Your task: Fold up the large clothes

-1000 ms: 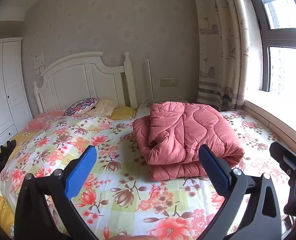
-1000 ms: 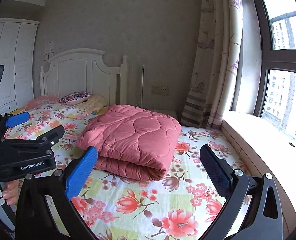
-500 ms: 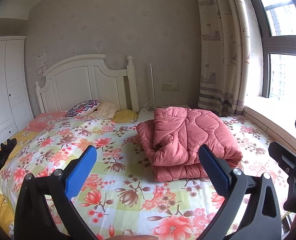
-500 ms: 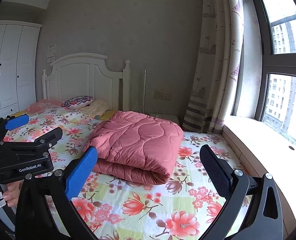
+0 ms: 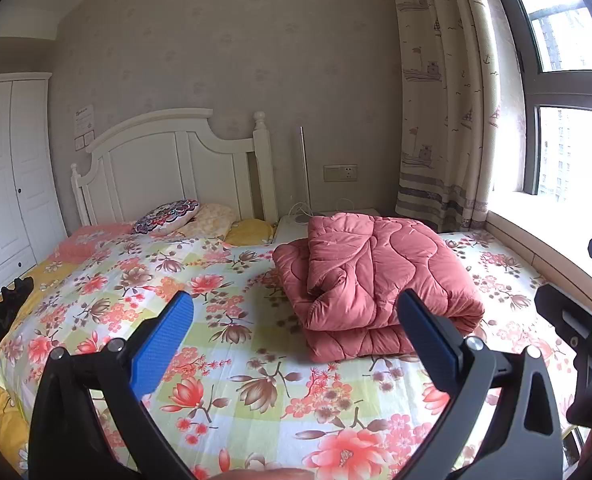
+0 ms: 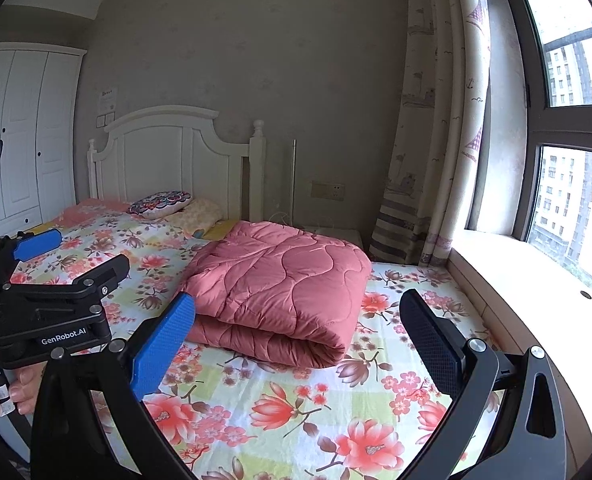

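The left hand-held gripper [image 5: 294, 336] is held above the bed with its two blue-padded fingers [image 5: 162, 344] spread wide and nothing between them. The right hand-held gripper [image 6: 296, 336] is likewise spread wide and empty, its fingers framing the lower half of its own view. In the right wrist view the left hand-held gripper's body shows at 9 o'clock, with a person's hand [image 6: 0, 394] wrapped around its handle at about 8 o'clock.

Beyond the fingers lies the folded pink quilt [image 5: 372, 276], a thick stitched bundle resting on the flowered bedsheet [image 5: 224, 360]. In the left wrist view it sits at about 2 o'clock from the gap between the fingers, apart from both pads; in the right wrist view it lies at 12 o'clock, its rolled fold facing the camera. Neither hand-held gripper touches it.

Farther out, at 11 o'clock, pillows [image 5: 168, 216] lie against the white headboard [image 5: 168, 168]. A white wardrobe [image 5: 4, 184] stands at 9 o'clock. A patterned curtain [image 5: 444, 120] hangs at 1 o'clock beside the window [image 6: 568, 160], with the pale sill running along the bed's right edge. A dark garment [image 5: 4, 312] lies at the bed's left edge, at 9 o'clock.
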{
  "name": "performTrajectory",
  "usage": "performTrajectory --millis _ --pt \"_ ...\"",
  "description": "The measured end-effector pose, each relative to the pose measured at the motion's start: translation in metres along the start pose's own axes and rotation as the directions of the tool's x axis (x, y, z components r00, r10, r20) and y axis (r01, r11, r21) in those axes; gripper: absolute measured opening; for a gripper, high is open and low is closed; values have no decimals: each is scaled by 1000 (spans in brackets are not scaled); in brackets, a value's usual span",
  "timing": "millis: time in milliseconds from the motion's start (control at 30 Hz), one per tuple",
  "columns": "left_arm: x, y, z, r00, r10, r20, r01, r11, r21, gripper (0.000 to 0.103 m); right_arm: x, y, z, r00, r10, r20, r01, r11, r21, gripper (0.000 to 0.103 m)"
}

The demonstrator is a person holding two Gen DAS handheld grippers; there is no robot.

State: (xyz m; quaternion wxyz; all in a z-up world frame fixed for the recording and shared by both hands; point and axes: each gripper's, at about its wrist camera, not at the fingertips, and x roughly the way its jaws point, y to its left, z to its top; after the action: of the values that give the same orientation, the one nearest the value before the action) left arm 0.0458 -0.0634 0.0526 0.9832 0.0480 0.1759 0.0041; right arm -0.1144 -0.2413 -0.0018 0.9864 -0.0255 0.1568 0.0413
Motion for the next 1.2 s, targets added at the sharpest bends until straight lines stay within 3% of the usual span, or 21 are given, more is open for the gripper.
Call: performTrajectory --millis 800,1200 --pt "2 2 -2 1000 -7 -2 7 1000 1 101 2 7 -4 1000 3 -12 -3 1000 -3 98" --pt "56 7 -24 997 -57 -56 59 998 37 101 51 10 -26 992 3 -128 -1 1000 12 98"
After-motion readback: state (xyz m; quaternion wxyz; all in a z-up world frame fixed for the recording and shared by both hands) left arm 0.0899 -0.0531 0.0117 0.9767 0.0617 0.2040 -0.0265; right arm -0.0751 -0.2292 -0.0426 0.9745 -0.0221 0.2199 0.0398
